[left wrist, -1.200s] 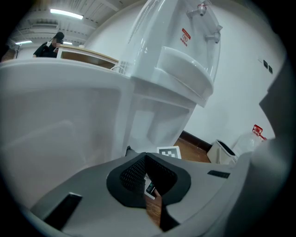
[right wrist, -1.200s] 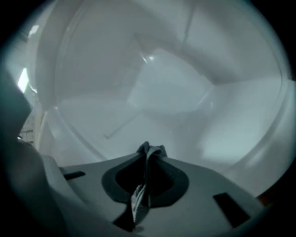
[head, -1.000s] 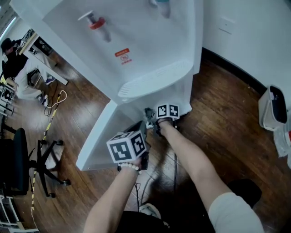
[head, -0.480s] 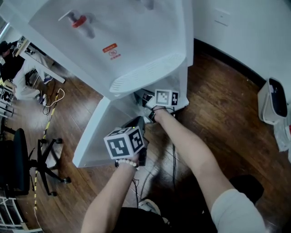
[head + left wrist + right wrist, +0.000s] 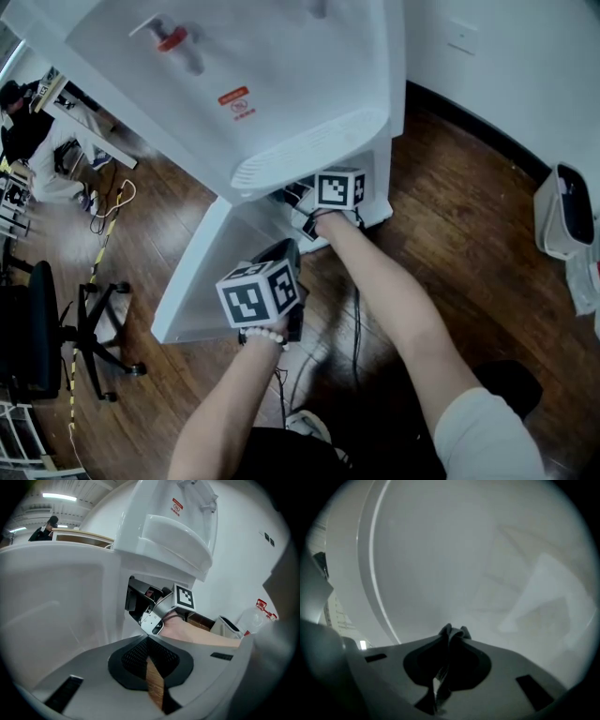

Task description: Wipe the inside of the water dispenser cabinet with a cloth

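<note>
Head view: steeply down over the water dispenser.
Left gripper view: low, angled upward; shares the right gripper.
Right gripper view: close against the cabinet wall.

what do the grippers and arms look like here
Both grippers are grey with black textured pads: left gripper, right gripper. Each carries a white cube with black square markers. The arms are bare; a white bead bracelet sits on the left wrist, a short pale sleeve on the right arm.
</note>
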The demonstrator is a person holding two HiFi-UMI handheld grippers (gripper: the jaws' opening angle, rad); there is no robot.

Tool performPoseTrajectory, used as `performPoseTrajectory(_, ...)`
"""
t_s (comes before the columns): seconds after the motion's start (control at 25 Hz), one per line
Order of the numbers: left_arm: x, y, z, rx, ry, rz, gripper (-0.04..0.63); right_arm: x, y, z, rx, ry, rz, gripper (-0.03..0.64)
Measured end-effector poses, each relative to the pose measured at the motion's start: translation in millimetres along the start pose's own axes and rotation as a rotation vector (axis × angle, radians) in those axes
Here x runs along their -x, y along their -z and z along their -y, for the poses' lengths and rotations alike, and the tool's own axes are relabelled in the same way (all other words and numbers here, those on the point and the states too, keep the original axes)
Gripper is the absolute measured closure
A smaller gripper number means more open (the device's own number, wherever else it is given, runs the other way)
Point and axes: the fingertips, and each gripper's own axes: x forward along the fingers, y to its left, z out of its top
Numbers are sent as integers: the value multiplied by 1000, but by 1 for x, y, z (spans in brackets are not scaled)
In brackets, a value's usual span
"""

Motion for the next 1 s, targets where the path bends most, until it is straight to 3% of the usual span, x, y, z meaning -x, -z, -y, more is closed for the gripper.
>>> performPoseTrajectory(0.2, -3, 2, -2, 2, 4, -7, 598, 12, 27, 57, -36, 172, -47, 583)
performPoseTrajectory(0.36, -9, 5, -6, 14, 0, -19, 598, 26, 47, 95, -167, 259, -37, 583)
performPoseTrajectory(0.56, -17, 4, -6, 25, 3, -20, 598, 32, 84, 138, -257, 406, -144, 582)
performPoseTrajectory(0.72, -21, 6, -9, 21, -7, -28, 598, 45, 116, 172, -319, 595, -264, 582)
performPoseTrajectory(0.88, -21, 9, -10, 25, -12, -36, 598, 47, 120, 192, -334, 647, -265, 583)
performPoseTrajectory(1.0, -21, 8, -15, 25, -26, -37, 598, 38, 109, 189, -347, 605, -235, 583)
